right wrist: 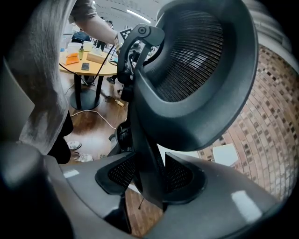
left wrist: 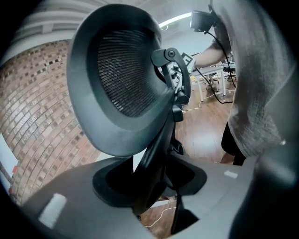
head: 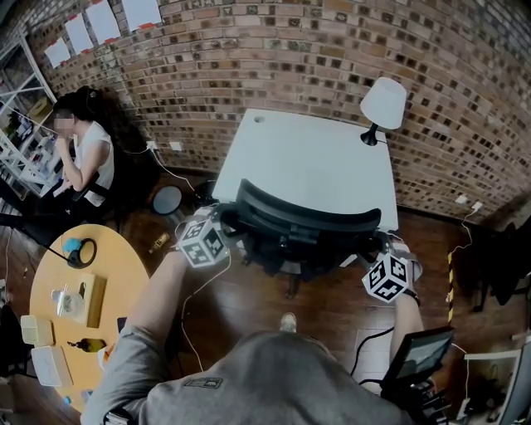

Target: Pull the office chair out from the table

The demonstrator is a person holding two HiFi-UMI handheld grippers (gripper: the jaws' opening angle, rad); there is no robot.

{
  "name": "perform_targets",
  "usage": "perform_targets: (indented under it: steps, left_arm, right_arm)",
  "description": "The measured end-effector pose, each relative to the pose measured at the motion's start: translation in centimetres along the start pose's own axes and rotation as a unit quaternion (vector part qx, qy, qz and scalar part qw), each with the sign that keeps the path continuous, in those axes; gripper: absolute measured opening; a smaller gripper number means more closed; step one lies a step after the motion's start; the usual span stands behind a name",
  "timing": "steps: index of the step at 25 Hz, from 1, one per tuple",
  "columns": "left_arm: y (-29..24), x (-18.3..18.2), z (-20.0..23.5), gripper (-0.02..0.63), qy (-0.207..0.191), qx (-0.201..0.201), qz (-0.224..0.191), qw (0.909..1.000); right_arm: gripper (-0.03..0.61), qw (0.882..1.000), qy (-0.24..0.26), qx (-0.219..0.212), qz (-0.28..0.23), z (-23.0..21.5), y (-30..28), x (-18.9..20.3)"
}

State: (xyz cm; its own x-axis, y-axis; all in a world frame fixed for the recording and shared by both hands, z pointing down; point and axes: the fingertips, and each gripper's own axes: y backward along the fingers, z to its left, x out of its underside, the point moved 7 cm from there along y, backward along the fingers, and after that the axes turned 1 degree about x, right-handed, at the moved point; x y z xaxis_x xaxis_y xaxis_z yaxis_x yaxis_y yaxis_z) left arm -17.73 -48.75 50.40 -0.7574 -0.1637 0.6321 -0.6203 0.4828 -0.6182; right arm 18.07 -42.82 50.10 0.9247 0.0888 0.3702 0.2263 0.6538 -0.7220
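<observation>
An office, by the look: brick wall (head: 290,58), white desk (head: 315,162) with lamp (head: 383,106), mesh chair (head: 303,217), pinned papers (head: 104,21), someone (head: 90,158) sitting nearby.

A brick wall (head: 315,58) backs a dark wooden floor (head: 332,303); a round wooden table (head: 124,274) stands at left, a white lamp (head: 383,104) at right.

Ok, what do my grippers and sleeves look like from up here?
The left gripper and right gripper each carry a white cube printed with black square markers. Their jaws are smooth grey with dark recessed pads. You wear a grey short-sleeved T-shirt; a pale cable hangs below the left gripper.
</observation>
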Motion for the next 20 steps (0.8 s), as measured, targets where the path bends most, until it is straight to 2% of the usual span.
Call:
perform_targets:
  steps: [11,20]
  left_arm:
    - [2.4,0.4,-3.1,0.215,0.003,0.003,-0.001,1.0000]
    - [3.9,-1.0,-6.1,0.210,0.001,0.004,-0.019,0.9998]
  right_arm:
    - [0.206,1.000,-0.010,0.012,-0.001,4.2,2.7,-0.8]
    - [0.209,1.000,-0.021,0.018,0.009,6.0,4.9,0.3]
